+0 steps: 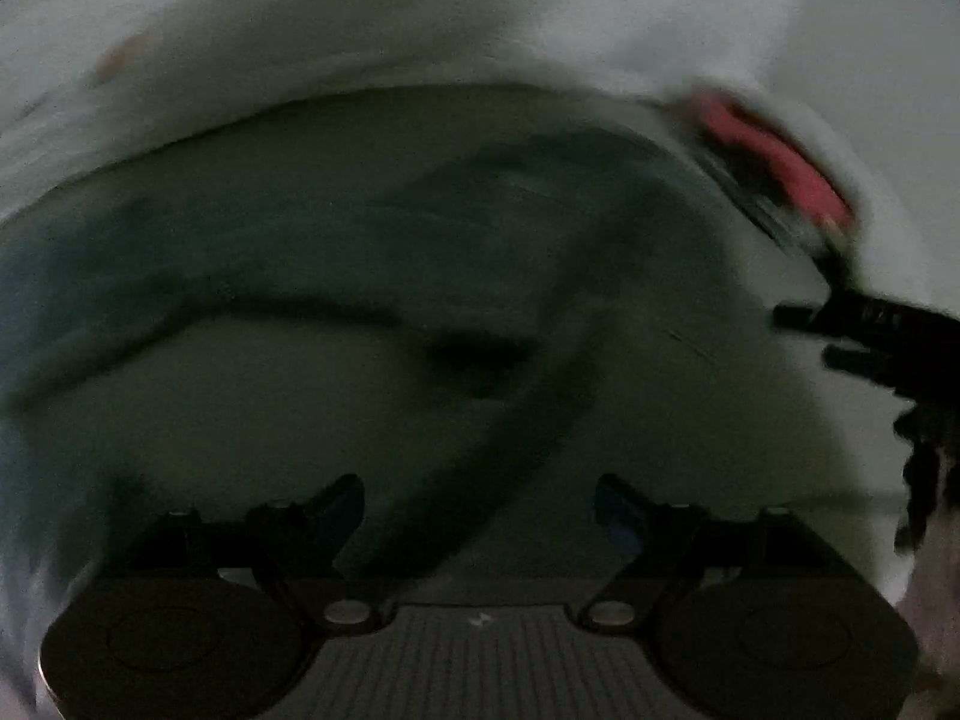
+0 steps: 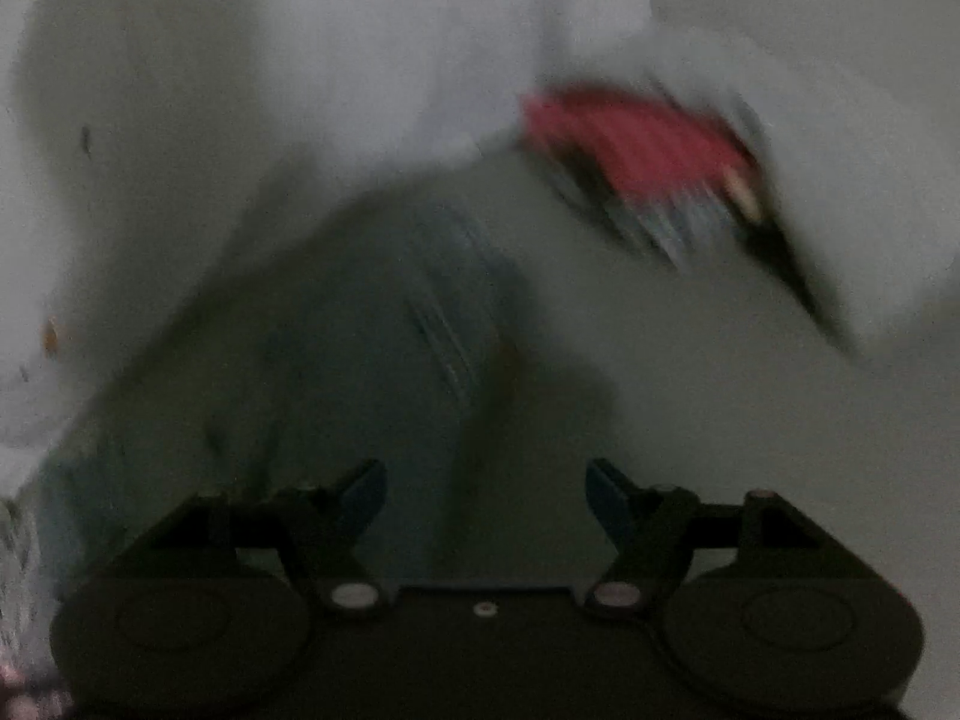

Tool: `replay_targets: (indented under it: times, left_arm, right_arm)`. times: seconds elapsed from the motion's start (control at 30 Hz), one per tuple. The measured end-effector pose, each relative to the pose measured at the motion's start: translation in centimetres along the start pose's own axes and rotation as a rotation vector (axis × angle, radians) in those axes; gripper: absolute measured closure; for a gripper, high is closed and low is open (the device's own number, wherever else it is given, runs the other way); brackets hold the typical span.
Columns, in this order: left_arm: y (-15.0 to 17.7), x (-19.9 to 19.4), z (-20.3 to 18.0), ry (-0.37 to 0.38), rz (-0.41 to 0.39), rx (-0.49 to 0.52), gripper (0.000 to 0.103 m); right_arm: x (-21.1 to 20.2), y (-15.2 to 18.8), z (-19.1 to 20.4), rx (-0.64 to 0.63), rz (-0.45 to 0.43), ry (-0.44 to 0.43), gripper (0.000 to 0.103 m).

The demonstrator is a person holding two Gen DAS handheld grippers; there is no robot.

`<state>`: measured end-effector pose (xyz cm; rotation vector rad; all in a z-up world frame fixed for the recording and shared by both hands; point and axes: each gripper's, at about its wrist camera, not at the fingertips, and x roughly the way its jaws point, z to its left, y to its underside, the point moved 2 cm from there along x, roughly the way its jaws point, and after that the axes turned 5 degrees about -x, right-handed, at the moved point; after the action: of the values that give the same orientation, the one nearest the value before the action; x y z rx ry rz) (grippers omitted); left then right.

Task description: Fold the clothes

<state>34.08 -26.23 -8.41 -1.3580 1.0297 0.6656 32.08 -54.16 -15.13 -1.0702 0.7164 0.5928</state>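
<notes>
Left wrist view: the picture is dark and smeared by blur, and no brand, label or writing can be read anywhere in it. The left tongs [image 1: 479, 510] stand wide, their two dark fingers well apart, with nothing between them. Below and ahead of them lies a dark teal garment [image 1: 420, 228], spread in loose folds over a pale greenish surface [image 1: 690, 420]; whether that surface is a tabletop or a bed cannot be told. Beyond the garment's far edge rises white cloth or a white wall [image 1: 420, 18], too blurred to tell apart. At the upper right sits a red and dark object [image 1: 780, 162], its shape lost in blur. At the right edge the black fingers of the right tongs [image 1: 864, 336] reach in above the pale surface, clear of the garment.

Right wrist view: again blurred and dim, with no legible writing. The right tongs [image 2: 486, 495] are spread wide and empty. The teal garment [image 2: 372, 324] lies ahead and to the left of them, bunched, with faint pale stripes across one fold. The red object [image 2: 636, 138] sits at the upper right, a striped and a black part just beside it. White cloth [image 2: 270, 90] fills the top.
</notes>
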Motion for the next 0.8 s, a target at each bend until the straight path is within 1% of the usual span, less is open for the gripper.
replay_targets:
  times: [0.1, 0.17, 0.23, 0.3, 0.37, 0.4, 0.43, 0.47, 0.53, 0.6, 0.63, 0.7, 0.8]
  left_arm:
    - [0.9, 2.6, -5.4, 0.033, 0.006, 0.272, 0.016]
    - [1.8, 4.2, -8.2, 0.028, -0.006, 0.437, 0.016]
    - [2.4, 5.7, -10.6, -0.017, -0.046, 0.557, 0.016]
    - [2.3, 7.0, -11.9, -0.048, -0.079, 0.599, 0.015]
    - [1.6, 7.9, -11.5, -0.033, -0.084, 0.542, 0.016]
    - [1.2, 8.4, -11.4, -0.025, -0.086, 0.514, 0.031]
    - [0.8, 8.8, -11.1, -0.023, -0.086, 0.479, 0.071]
    - [-0.1, 8.7, -10.0, -0.025, -0.081, 0.419, 0.082]
    - [-2.3, 7.2, -6.5, 0.013, -0.092, 0.24, 0.096]
    - [-4.6, 5.7, -2.8, 0.044, -0.107, 0.06, 0.097]
    - [-5.6, 5.0, -0.4, 0.043, -0.127, -0.036, 0.097]
    - [-7.6, 4.2, 5.6, 0.04, -0.152, -0.261, 0.097]
    - [-8.6, 4.9, 12.4, -0.043, -0.161, -0.462, 0.097]
  right_arm:
    - [-2.0, 3.8, -2.2, 0.045, 0.039, 0.053, 0.029]
    - [-3.5, 5.0, -3.1, 0.06, 0.034, 0.089, 0.029]
    - [-4.7, 5.7, -3.8, 0.065, 0.011, 0.12, 0.028]
    - [-5.5, 6.2, -4.6, 0.072, -0.009, 0.138, 0.028]
    - [-6.5, 6.9, -5.1, 0.086, -0.017, 0.15, 0.027]
    - [-6.9, 7.2, -5.3, 0.094, -0.019, 0.156, 0.027]
    - [-6.9, 7.3, -5.7, 0.104, -0.02, 0.162, 0.027]
    - [-7.1, 7.5, -5.9, 0.112, -0.02, 0.164, 0.028]
    - [-7.8, 7.9, -5.8, 0.123, -0.031, 0.161, 0.029]
    - [-8.4, 8.2, -5.6, 0.132, -0.042, 0.156, 0.029]
    - [-8.3, 8.2, -5.4, 0.128, -0.041, 0.152, 0.029]
    - [-7.9, 8.0, -4.9, 0.116, -0.038, 0.142, 0.028]
    - [-6.3, 7.1, -3.8, 0.093, -0.025, 0.093, 0.028]
